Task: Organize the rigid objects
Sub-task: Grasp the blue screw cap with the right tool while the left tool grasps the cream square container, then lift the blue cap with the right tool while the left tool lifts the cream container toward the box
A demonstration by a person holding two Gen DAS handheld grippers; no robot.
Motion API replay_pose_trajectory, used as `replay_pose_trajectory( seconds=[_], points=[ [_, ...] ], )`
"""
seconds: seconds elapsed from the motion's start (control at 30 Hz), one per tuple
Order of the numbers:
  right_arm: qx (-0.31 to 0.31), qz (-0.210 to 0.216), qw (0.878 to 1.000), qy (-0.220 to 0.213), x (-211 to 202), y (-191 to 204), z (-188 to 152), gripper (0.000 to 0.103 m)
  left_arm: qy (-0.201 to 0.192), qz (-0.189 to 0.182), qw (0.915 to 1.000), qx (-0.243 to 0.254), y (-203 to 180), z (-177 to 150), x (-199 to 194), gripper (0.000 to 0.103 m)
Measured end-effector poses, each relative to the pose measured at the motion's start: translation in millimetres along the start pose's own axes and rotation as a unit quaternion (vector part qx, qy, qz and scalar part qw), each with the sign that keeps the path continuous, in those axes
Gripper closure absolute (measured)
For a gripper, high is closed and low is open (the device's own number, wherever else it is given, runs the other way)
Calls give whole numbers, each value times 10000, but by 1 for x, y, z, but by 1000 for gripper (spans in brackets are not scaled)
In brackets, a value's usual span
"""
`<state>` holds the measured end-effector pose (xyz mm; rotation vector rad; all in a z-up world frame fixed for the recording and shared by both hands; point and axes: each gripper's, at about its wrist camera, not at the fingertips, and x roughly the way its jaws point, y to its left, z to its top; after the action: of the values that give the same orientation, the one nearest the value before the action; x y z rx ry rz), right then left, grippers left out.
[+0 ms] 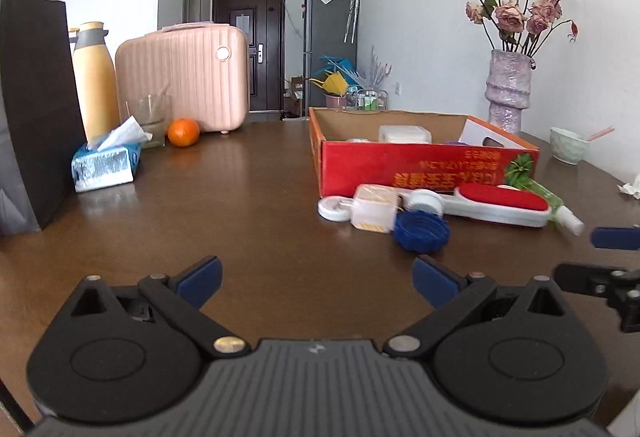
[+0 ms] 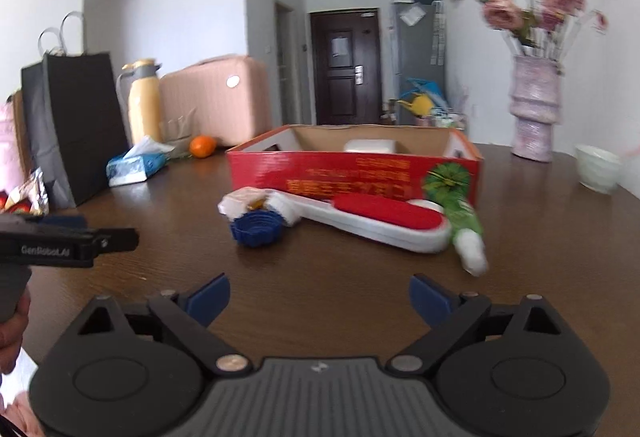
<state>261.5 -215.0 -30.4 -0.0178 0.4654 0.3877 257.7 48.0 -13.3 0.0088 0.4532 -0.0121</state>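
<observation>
A red cardboard box stands open on the brown table, with a white container inside. In front of it lie a blue ridged cap, a small clear square box, a white round lid, a white brush with a red pad and a green bottle. My left gripper is open and empty, near of the cap. My right gripper is open and empty, near of the brush.
A black paper bag, yellow flask, tissue pack, glass, orange and pink case stand at the left back. A vase of roses and a pale bowl stand at the right.
</observation>
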Motion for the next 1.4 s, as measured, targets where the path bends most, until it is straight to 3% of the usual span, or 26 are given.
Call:
replay_pose_trajectory(
  seconds=[0.13,0.27,0.37,0.4,0.5,0.63,0.67,0.77,1.03,1.17,1.4],
  points=[
    [-364,407,9981,293,58,28,29,16,123,60,9999,72,21,14,24,0],
    [-537,378,9961,596,116,50,48,20,410,-69,9991,80,39,26,53,0],
    [-457,202,9948,887,145,52,51,38,560,-270,9980,89,44,35,78,0],
    [-296,283,9941,1001,151,48,52,50,654,-388,9971,43,44,38,88,0],
    [-40,414,9950,905,146,32,50,51,893,-674,9937,-35,35,46,116,1],
    [-13,269,9967,772,122,9,42,51,693,-1134,9911,31,4,49,127,2],
    [-90,223,9970,735,115,7,40,51,699,-1205,9902,95,-5,49,131,8],
    [-276,26,9979,584,93,0,34,51,787,-1207,9893,226,-26,49,140,28],
    [143,90,9993,336,56,-15,21,51,811,-934,9914,-419,-34,47,154,29],
    [175,74,9991,390,48,-18,13,51,804,-1017,9901,-536,-31,44,150,53],
    [226,-55,9991,362,23,-22,-1,51,555,-888,9912,-812,-27,31,114,54]
  ],
)
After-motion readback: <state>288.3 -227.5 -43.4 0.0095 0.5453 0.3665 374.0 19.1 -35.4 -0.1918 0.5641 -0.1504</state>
